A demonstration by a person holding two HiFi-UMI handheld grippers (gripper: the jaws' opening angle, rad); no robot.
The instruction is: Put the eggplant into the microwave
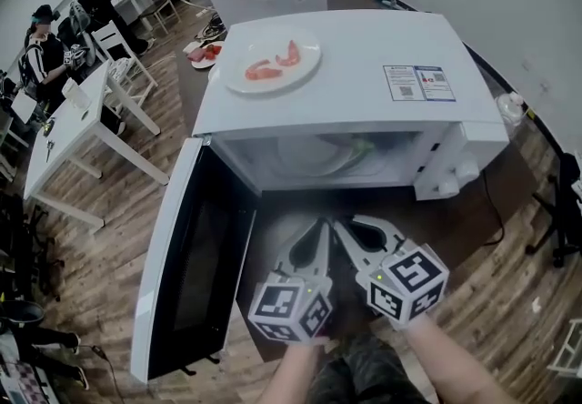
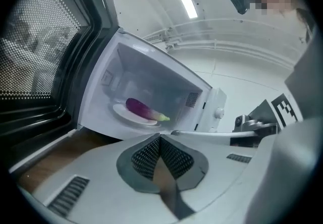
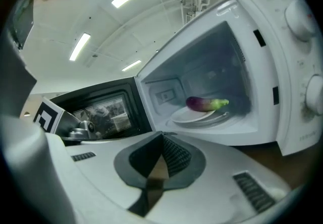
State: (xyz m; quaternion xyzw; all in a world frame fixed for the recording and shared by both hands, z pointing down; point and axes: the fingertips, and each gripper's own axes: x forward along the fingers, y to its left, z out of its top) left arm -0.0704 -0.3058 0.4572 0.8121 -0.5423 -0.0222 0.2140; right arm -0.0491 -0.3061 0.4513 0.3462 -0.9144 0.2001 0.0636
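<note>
- Left gripper (image 1: 316,238): pale grey shell, black cross-hatched pads (image 2: 146,155), black-and-white marker cube (image 1: 291,309).
- Right gripper (image 1: 353,238): same grey shell, slotted vents (image 3: 252,190), marker cube.

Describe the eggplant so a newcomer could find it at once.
Find the big white microwave, its door swung open. Inside the cavity sits a white plate, and the eggplant lies on it. It is the only purple thing there, with a green stem end, unlike the red food pieces on the second plate atop the microwave.

Eggplant (image 3: 207,103) on plate (image 3: 185,117) inside microwave (image 1: 364,65) (door (image 1: 195,275) open leftward), second plate (image 1: 255,45) atop.
</note>
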